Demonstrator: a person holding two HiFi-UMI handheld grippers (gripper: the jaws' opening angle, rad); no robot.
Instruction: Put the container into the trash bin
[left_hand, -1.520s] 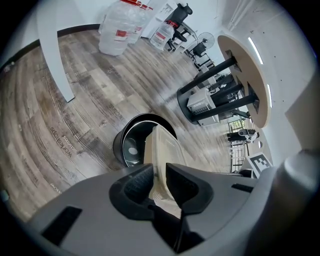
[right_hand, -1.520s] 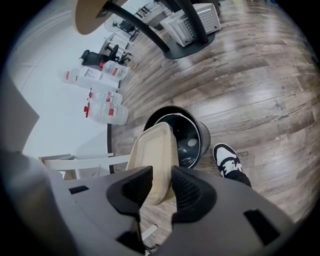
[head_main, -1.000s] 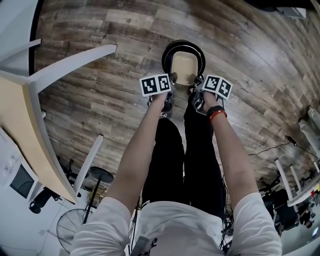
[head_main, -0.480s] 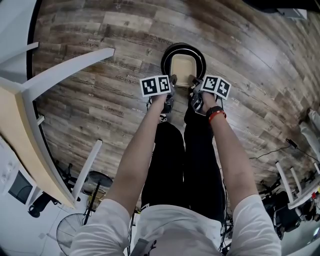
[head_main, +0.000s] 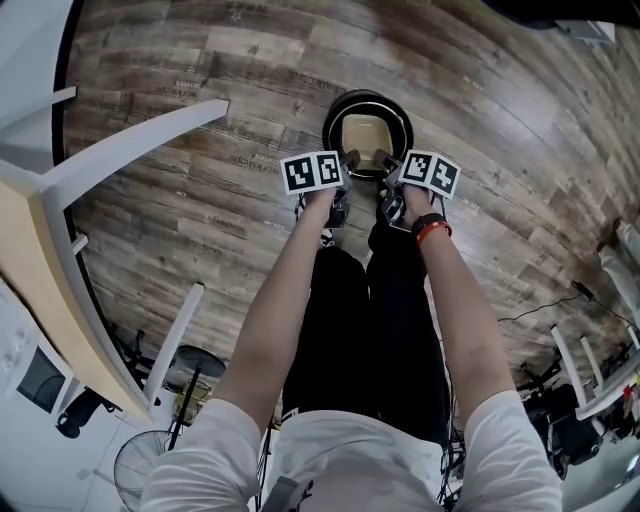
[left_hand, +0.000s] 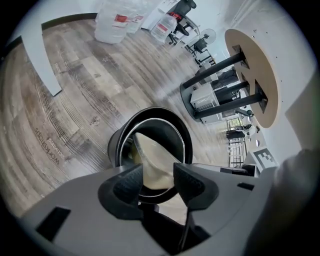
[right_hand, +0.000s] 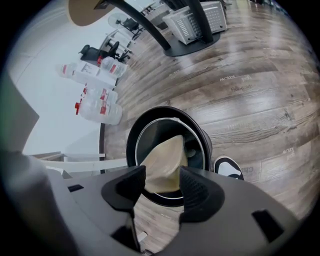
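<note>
Down at the tips, the left gripper (left_hand: 159, 176) is spreading its jaws, and the beige, shallow, paper-pulp container (left_hand: 154, 162) stands in the gap between the two dark pads, its edge slanting up into the view. The right gripper (right_hand: 162, 181) is also opening, with the other end of that tray framed between its pads. Both grips are letting go; neither looks clamped on the rim.

And the container? It's already inside the mouth of the round black trash bin (head_main: 331, 118), tilted and leaning against the inner wall, with the shiny ring of the bin's rim circling it. From the head view it sits squarely within that ring, and the two marker cubes hang just at the near edge of the bin, one on each side.

Further out, bare forearms run back to a white shirt, with a red band on the right wrist (head_main: 432, 232) and black trousers (head_main: 370, 320) below. A black-and-white shoe (right_hand: 228, 168) pokes out just beside the bin. All of it stands on a grey-brown wooden plank floor (head_main: 200, 200), with white table legs (head_main: 130, 140) off to the left.
</note>
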